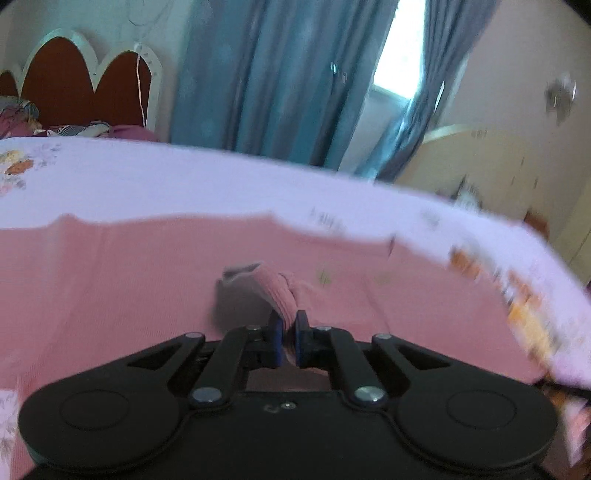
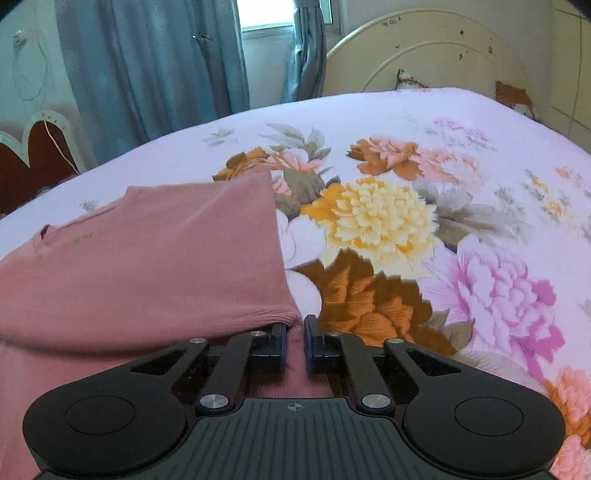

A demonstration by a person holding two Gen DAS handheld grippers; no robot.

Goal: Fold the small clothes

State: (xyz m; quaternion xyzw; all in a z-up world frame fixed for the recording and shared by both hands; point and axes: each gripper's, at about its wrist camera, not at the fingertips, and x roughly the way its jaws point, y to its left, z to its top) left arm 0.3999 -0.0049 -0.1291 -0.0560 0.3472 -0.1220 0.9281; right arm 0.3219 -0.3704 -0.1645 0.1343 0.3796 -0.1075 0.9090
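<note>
Nearest you, your left gripper (image 1: 289, 332) is clamped on a bunched, ribbed fold of the pink garment (image 1: 129, 280), which pokes out past its blue pads (image 1: 277, 339). Your right gripper (image 2: 294, 341) is pinched on the same pink garment (image 2: 155, 251) at its near corner, with cloth drawn in between the pads. The garment lies spread over the bed, on a floral bedsheet (image 2: 388, 221), its right edge running up to a far corner. Beyond the bed hang blue curtains (image 2: 155, 66) around a bright window (image 2: 264, 14), with a cream headboard (image 2: 424, 55) to the right.
</note>
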